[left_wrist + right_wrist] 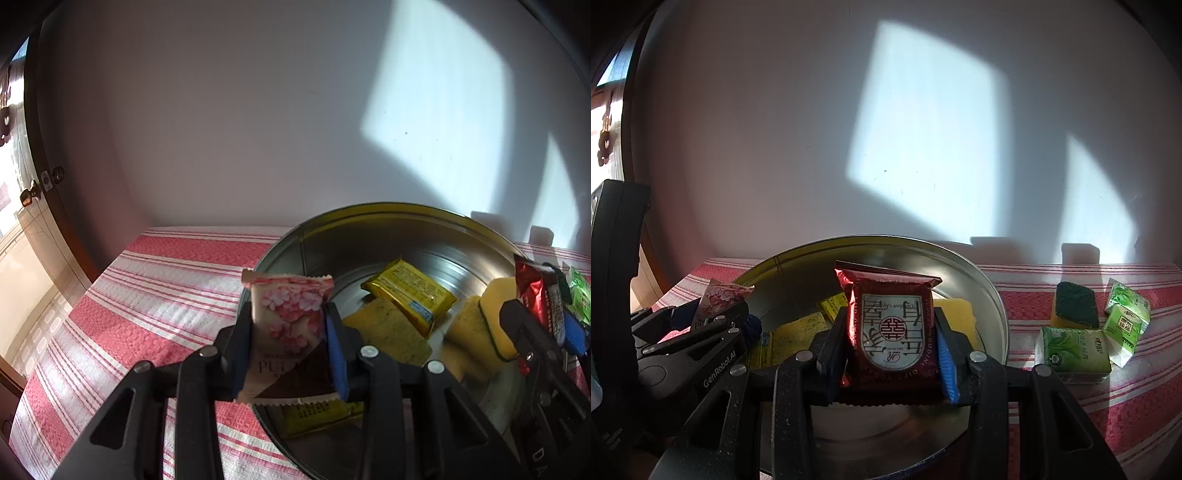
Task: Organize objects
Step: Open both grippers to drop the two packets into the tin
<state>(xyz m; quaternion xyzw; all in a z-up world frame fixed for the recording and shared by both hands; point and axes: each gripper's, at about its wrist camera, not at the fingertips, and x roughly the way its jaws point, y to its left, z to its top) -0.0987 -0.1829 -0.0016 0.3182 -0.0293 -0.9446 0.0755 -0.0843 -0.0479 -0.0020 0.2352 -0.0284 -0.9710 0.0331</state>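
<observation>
Two snack packets are in my fingers right now, one per gripper, both poised at the round metal tin (991, 306) on the red-striped cloth (155, 295) that covers the bench.

Starting at the left, my left gripper (291, 347) has its fingers narrowed tight on a pink blossom-print packet (288, 325), held upright over the tin's left rim. From where I sit it looks about ready to go in, though it has not been let go.

Moving right, inside the tin I count a gold foil packet (410, 295) lying flat near the middle, yellow sponges (391, 328) around it, and another yellow packet partly hidden under my left gripper. So I judge a good share of the sorting is done.

Further right, my right gripper (892, 354) has its fingers closed on a dark red foil packet (892, 325) with a white shield label, held upright above the tin's near side. That one also waits to be dropped.

Farthest right, outside the tin on the cloth, a green-topped scouring sponge (1075, 306) and three green tissue packs (1071, 350) are left lying just beside one another. I reckon those are what remains, once both held packets are placed.
</observation>
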